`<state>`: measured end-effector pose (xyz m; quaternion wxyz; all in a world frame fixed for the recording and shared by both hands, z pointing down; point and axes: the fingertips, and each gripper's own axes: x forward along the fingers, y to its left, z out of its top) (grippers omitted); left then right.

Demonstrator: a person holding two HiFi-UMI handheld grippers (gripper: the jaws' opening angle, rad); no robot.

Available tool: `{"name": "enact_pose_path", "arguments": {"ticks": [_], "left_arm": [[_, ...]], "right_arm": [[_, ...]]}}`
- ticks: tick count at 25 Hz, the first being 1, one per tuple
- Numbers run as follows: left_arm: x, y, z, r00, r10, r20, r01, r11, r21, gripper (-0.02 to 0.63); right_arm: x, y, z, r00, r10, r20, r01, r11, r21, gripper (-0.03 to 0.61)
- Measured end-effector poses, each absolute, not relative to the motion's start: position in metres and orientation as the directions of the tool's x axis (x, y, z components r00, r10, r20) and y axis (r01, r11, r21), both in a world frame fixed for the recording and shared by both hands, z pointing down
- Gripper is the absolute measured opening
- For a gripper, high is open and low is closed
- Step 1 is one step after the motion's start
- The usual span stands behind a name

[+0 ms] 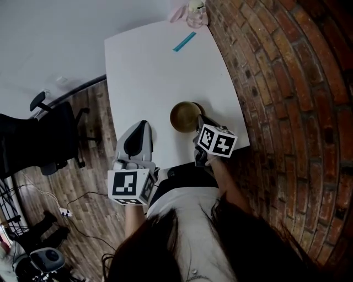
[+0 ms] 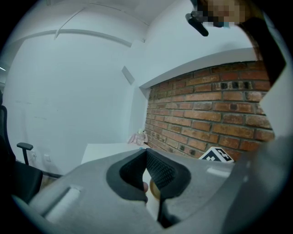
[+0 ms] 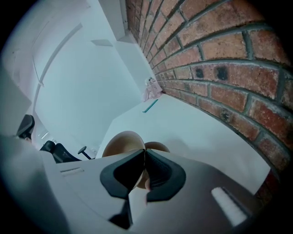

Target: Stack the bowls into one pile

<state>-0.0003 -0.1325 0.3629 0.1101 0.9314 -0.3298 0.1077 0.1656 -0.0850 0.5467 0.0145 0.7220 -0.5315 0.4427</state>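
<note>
A brown bowl (image 1: 185, 116) rests near the right front of the white table (image 1: 149, 71). My right gripper (image 1: 199, 125) is at the bowl's right rim and looks shut on it. In the right gripper view the tan bowl (image 3: 122, 140) runs in between the black pads (image 3: 158, 171), and a second tan curve (image 3: 158, 147) shows just behind; whether that is another bowl I cannot tell. My left gripper (image 1: 136, 139) hovers over the table's front left edge, shut and holding nothing. Through the gap under its pads (image 2: 160, 171) a sliver of the bowl (image 2: 154, 188) shows.
A teal strip (image 1: 184, 41) lies on the far part of the table. A glass jar (image 1: 196, 15) and something pink stand at the far right corner. The brick wall (image 1: 276, 82) runs along the table's right side. A black office chair (image 1: 49, 137) stands on the wooden floor at the left.
</note>
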Motion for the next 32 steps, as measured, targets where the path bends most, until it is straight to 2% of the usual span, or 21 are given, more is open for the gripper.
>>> {"name": "enact_pose_path", "arguments": {"ticks": [18,32], "left_arm": [[0.031,-0.132,0.370,0.793,-0.537,0.289,-0.591,-0.794,0.145,0.002],[0.036,-0.139,0.381,0.779,-0.545,0.310,-0.607,-0.780,0.152,0.002]], "right_arm": [[0.196,-0.066,0.561,0.095,-0.721,0.686,-0.745,-0.509,-0.432,0.015],[0.197,-0.071,0.579,0.066,-0.697,0.714,-0.747,-0.509,-0.428,0.015]]}}
